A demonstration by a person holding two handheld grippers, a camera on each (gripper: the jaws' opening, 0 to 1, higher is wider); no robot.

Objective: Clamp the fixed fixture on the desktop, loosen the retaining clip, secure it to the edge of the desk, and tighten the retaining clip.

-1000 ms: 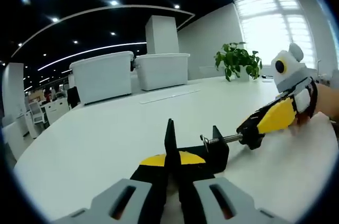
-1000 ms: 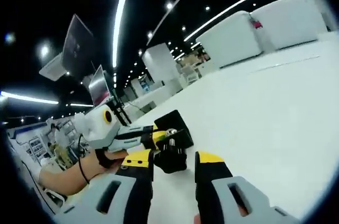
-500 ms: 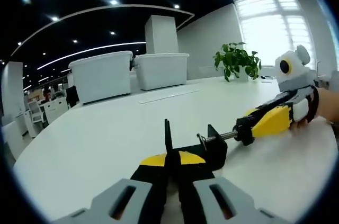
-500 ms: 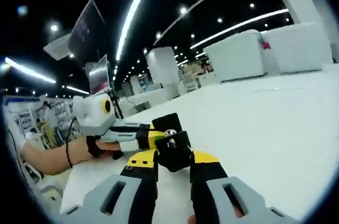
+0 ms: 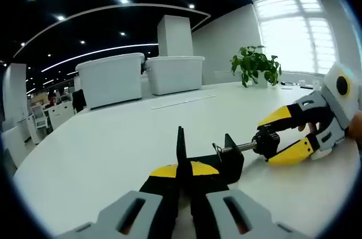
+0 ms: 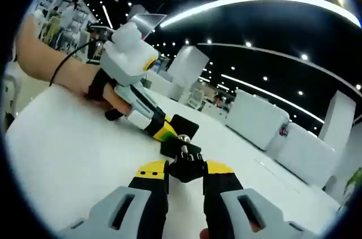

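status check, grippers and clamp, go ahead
Left gripper shut on clamp body. Right gripper shut on screw knob. Clamp flat on desk, not at the edge. Nothing in the way.

A white desk (image 5: 113, 137) spans the lower frame. Two white bins (image 5: 110, 81) stand mid-frame, a plant (image 5: 254, 65) beside a bright window (image 5: 294, 30) upper right, light strips (image 5: 102, 52) across a dark ceiling.

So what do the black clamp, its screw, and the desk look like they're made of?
Clamp: probably painted or coated metal, going by its flat matte black and crisp, thin edges. Screw: bare metal, silvery with a shine. Desk: smooth white top with a soft sheen, likely laminate or coated board, though the pictures cannot settle which.
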